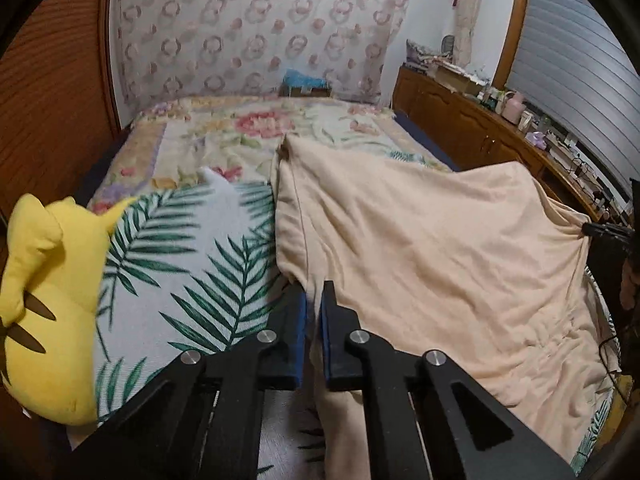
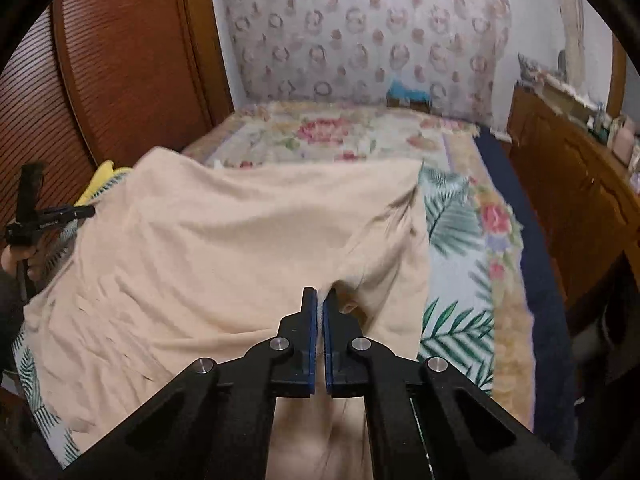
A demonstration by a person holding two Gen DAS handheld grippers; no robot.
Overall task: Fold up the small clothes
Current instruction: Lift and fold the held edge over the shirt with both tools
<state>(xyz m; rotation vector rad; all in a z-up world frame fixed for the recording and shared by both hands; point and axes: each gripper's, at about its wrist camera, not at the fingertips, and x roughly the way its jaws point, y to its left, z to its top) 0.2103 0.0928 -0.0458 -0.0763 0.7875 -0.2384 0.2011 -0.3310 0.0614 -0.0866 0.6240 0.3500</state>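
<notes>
A peach-coloured garment (image 1: pixel 420 248) is stretched above the bed between my two grippers; it also fills the right wrist view (image 2: pixel 224 248). My left gripper (image 1: pixel 313 292) is shut on its left near edge, cloth pinched between the blue pads. My right gripper (image 2: pixel 320 300) is shut on its right near edge. The right gripper also shows at the right edge of the left wrist view (image 1: pixel 600 229), and the left gripper at the left edge of the right wrist view (image 2: pixel 60 216), each pulling a corner taut.
A palm-leaf sheet (image 1: pixel 188 264) lies on a floral blanket (image 1: pixel 224 136) over the bed. A yellow plush toy (image 1: pixel 48 304) sits at the bed's left. A wooden cabinet (image 1: pixel 460 120) with clutter runs along the right. A wooden wall panel (image 2: pixel 132 68) stands left.
</notes>
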